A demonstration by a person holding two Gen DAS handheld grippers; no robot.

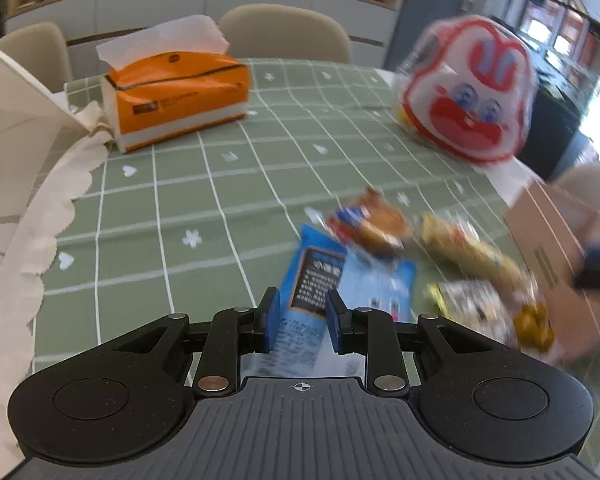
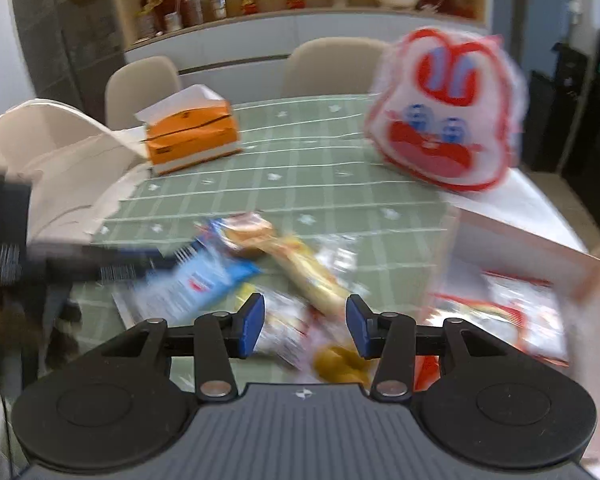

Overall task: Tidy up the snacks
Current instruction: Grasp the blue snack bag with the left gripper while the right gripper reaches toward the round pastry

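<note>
Between the left gripper [image 1: 302, 325] fingers, which stand narrow around it, lies a blue packet [image 1: 306, 304]; whether they pinch it I cannot tell. Rightward, a bun packet [image 1: 374, 226], a long yellow snack [image 1: 470, 254] and more wrappers crowd the table's [image 1: 172, 216] near right edge. Right gripper [image 2: 306, 325] is wide, holding nothing. Cardboard box [image 2: 500, 240] at the right edge holds one red packet [image 2: 512, 306] (perhaps more), so most sorting seems left.
</note>
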